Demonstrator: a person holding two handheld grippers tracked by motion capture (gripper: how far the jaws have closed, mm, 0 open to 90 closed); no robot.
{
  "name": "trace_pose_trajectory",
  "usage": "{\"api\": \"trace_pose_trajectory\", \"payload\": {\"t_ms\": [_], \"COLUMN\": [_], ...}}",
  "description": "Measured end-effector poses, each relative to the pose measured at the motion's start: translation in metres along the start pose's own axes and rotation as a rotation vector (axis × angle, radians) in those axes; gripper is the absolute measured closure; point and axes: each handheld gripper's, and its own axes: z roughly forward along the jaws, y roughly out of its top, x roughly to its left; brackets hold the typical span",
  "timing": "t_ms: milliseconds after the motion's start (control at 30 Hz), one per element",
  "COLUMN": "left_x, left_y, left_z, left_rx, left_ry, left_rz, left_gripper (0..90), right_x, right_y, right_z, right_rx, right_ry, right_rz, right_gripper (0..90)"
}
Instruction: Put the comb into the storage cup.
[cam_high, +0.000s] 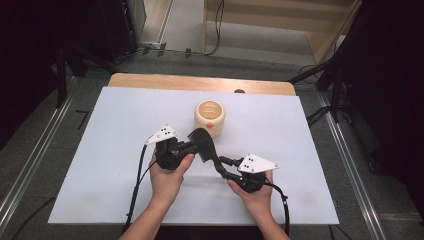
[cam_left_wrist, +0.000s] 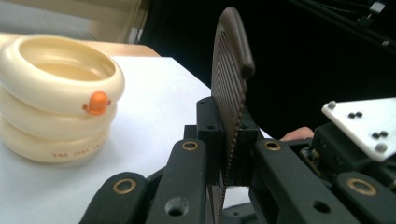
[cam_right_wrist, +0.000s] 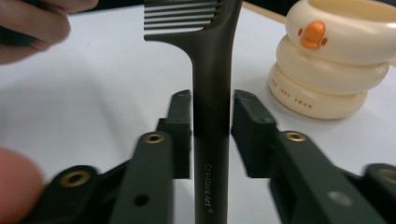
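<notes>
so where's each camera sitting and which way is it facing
High view: above the person's side, looking forward and down on the table; both hands, left tongs and right tongs meet on a dark comb.
Left gripper view: on the left tongs, shut on the comb's toothed end.
Right gripper view: on the right tongs, open around the comb handle; fingers show.
All share the comb and cream ringed pot.
</notes>
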Motion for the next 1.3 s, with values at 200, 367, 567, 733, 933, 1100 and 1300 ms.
{"api": "trace_pose_trajectory", "payload": {"t_ms": [200,367,567,733,933,1100,1300], "left_x": [0.0,0.003,0.007,0.009,0.011,0.014,0.017], "left_y": [0.008,0.012,0.015,0.02,0.026,0.031,0.036], "left_z": [-0.007,-0.01,-0.012,-0.015,-0.018,-0.021,-0.025], "left_rx": [-0.01,-0.016,-0.02,-0.03,-0.041,-0.048,-0.058], "left_ry": [0.011,0.015,0.017,0.028,0.033,0.04,0.049], "left_rz": [0.034,0.044,0.043,0.057,0.066,0.065,0.078], "left_gripper": [86.7,86.7,86.7,86.7,86.7,86.7,86.7], "right_x": [-0.009,-0.015,-0.019,-0.023,-0.03,-0.037,-0.046], "right_y": [0.0,-0.003,-0.008,-0.013,-0.02,-0.025,-0.033], "right_z": [-0.01,-0.018,-0.025,-0.033,-0.042,-0.053,-0.069], "right_rx": [-0.065,-0.077,-0.081,-0.083,-0.068,-0.084,-0.092], "right_ry": [-0.01,-0.046,-0.078,-0.099,-0.121,-0.134,-0.175], "right_rz": [0.075,0.098,0.099,0.11,0.1,0.117,0.133], "right_gripper": [18.5,0.0,0.0,0.0,0.0,0.0,0.0]}}
